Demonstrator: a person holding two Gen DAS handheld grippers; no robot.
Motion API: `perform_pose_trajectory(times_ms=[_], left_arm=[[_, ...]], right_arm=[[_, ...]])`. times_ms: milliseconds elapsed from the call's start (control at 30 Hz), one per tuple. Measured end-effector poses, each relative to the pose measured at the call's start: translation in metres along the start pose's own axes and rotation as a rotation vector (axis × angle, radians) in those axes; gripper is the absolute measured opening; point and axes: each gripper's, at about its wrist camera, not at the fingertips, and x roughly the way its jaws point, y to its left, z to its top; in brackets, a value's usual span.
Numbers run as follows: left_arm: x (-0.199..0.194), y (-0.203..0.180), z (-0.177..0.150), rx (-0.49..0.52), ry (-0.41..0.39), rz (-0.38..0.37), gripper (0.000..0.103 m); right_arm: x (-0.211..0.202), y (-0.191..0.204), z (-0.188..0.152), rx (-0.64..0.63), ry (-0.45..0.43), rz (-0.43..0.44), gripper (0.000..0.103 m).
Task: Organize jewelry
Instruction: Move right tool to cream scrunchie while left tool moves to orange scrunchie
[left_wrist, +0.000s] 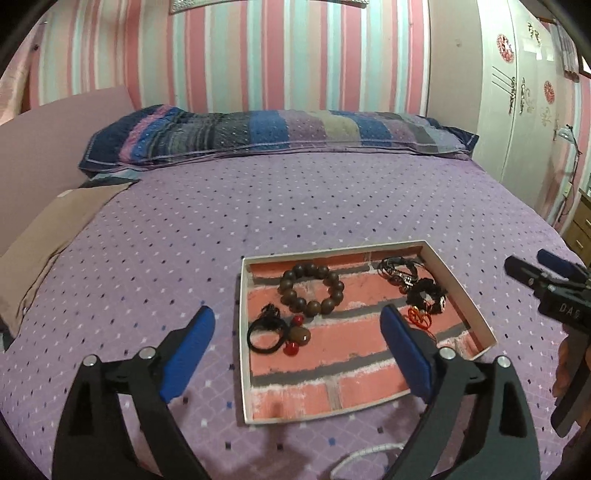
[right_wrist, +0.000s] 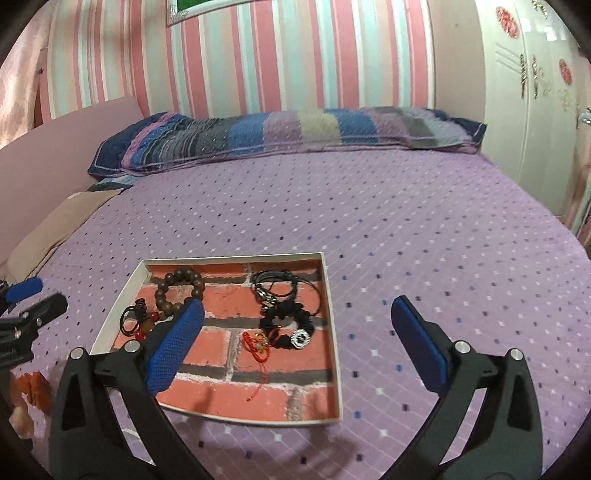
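Note:
A shallow white tray (left_wrist: 461, 284) with a red brick-pattern floor lies on the purple bed; it also shows in the right wrist view (right_wrist: 334, 332). In it lie a brown wooden bead bracelet (left_wrist: 312, 288) (right_wrist: 180, 290), a black hair tie with red and amber beads (left_wrist: 266, 334) (right_wrist: 136, 319), a black cord bracelet (left_wrist: 400, 271) (right_wrist: 284, 290), a black beaded bracelet with a round charm (left_wrist: 426, 293) (right_wrist: 291, 325) and a red knotted string charm (left_wrist: 419, 317) (right_wrist: 258, 345). My left gripper (left_wrist: 297, 325) is open above the tray's near part. My right gripper (right_wrist: 297, 317) is open over the tray's right side, empty.
The purple dotted bedspread (left_wrist: 258, 206) spreads all around the tray. A striped pillow (left_wrist: 280, 133) lies at the head, a beige cloth (left_wrist: 55, 236) at the left edge. A white wardrobe (left_wrist: 524, 110) stands at the right. A white cord (left_wrist: 365, 454) lies near me.

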Motion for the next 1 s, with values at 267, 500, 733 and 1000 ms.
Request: perform_pose_trajectory(times_ms=[267, 500, 733, 1000], left_arm=[[-0.02, -0.007, -0.038, -0.002, -0.005, -0.007, 0.092], [-0.035, 0.011, -0.056, -0.017, 0.005, -0.003, 0.092], [-0.056, 0.063, -0.063, -0.056, 0.01, 0.037, 0.092], [-0.073, 0.126, -0.085, -0.122, 0.028, 0.075, 0.092]], right_arm=[[-0.034, -0.016, -0.019, 0.036, -0.024, -0.041, 0.099], [-0.048, -0.018, -0.04, 0.04, -0.014, -0.061, 0.099], [-0.061, -0.01, -0.053, 0.026, -0.01, -0.06, 0.099], [-0.073, -0.002, -0.07, 0.017, -0.001, -0.067, 0.099]])
